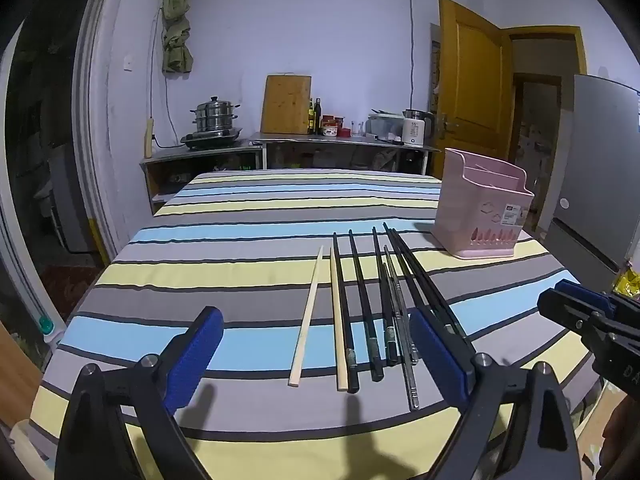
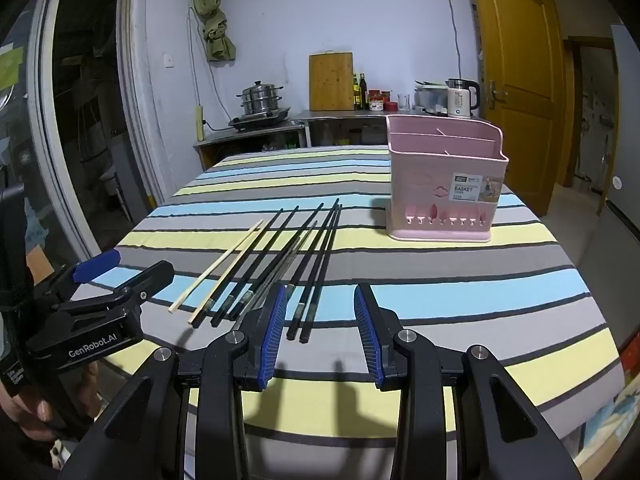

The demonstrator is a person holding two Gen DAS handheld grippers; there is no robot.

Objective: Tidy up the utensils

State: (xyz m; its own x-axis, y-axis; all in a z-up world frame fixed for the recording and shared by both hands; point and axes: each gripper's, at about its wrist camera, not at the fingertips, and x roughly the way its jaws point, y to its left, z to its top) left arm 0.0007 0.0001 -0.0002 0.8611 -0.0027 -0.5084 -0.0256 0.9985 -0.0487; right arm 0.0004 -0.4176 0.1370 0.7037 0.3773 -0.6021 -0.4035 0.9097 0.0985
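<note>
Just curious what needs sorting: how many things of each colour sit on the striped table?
Pale wooden chopsticks: 2
Black chopsticks: 5
Clear chopsticks: 2, overlapping, hard to split
Pink basket: 1
Total: 10

So there's a row of chopsticks [image 1: 362, 312] lying flat on the striped surface [image 1: 200, 280], roughly side by side: two pale wooden ones [image 1: 306, 316] on the left, then several black ones and a clear or silvery pair. A pink plastic utensil basket [image 1: 482, 210] with dividers stands upright, apart from them, further back to the right.
</note>
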